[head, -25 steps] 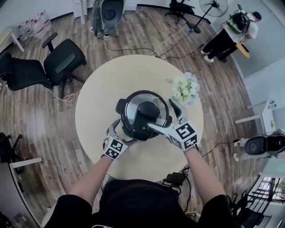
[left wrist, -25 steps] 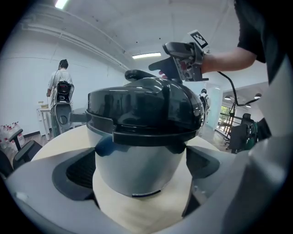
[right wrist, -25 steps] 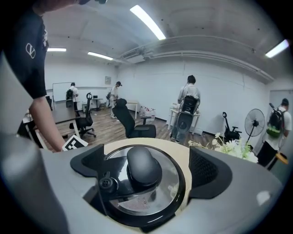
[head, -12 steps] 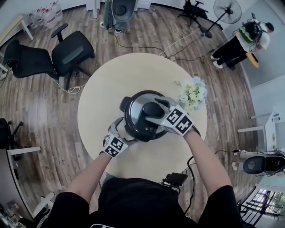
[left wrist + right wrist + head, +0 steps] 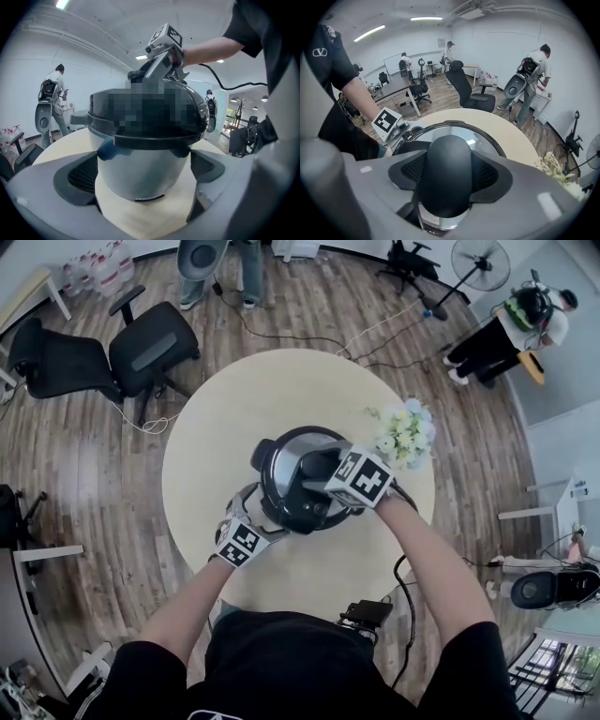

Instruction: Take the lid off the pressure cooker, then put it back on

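Observation:
A pressure cooker stands mid-table, its steel lid (image 5: 281,465) on the pot. My right gripper (image 5: 323,479) points steeply down over the lid. Its jaws have just been closing with the black lid handle (image 5: 443,159) between them. In the right gripper view the pads (image 5: 487,176) sit against both sides of the handle, so my right gripper (image 5: 450,174) is shut on it. My left gripper (image 5: 255,512) holds the pot from the near left. In the left gripper view the grey pot body (image 5: 140,159) fills the gap of my left gripper (image 5: 143,174), touching both pads.
White flowers (image 5: 403,437) stand on the round table (image 5: 234,418) just right of the cooker. A black box with a cable (image 5: 366,615) hangs at the table's near edge. Office chairs (image 5: 141,357) stand at far left, a person (image 5: 511,320) and a fan (image 5: 478,259) at far right.
My right gripper moved left and down from beside the cooker onto the lid handle, tipped downward, and its jaws narrowed around the handle. My left gripper stayed on the pot.

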A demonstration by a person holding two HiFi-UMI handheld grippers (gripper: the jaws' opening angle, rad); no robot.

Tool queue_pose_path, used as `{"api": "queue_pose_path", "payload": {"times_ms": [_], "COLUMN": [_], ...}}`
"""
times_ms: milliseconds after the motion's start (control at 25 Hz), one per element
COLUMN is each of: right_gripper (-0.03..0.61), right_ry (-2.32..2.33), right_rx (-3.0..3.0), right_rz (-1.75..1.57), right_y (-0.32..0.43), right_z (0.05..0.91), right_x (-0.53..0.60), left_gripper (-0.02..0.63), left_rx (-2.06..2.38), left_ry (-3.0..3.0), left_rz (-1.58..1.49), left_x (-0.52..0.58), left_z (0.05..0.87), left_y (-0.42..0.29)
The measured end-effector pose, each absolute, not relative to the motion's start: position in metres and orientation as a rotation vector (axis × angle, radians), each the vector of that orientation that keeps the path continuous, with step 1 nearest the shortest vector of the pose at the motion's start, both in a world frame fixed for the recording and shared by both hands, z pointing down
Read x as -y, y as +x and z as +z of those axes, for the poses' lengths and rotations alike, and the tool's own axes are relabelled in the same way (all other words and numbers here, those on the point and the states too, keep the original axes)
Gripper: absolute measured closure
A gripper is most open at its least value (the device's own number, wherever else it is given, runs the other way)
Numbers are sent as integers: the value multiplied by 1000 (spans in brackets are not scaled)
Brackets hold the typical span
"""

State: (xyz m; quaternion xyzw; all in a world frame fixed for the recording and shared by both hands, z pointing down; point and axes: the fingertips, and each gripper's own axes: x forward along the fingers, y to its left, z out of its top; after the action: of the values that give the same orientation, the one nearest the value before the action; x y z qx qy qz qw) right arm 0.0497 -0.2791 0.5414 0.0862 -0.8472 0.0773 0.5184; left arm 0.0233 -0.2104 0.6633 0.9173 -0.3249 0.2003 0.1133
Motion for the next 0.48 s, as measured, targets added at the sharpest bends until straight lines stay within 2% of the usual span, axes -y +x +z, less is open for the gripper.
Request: {"api": "queue_pose_path", "payload": {"times_ms": [480], "right_gripper": [293], "right_ry": [327], "right_rx": [1949], "right_rz": [264], "right_y": [48], "right_z": [539], "right_x": [287], "left_gripper": [21], "left_rx": [963], "left_ry": [2695], "left_rz": [581], "left_x": [212], "left_z": [661], "left_y": [24]}}
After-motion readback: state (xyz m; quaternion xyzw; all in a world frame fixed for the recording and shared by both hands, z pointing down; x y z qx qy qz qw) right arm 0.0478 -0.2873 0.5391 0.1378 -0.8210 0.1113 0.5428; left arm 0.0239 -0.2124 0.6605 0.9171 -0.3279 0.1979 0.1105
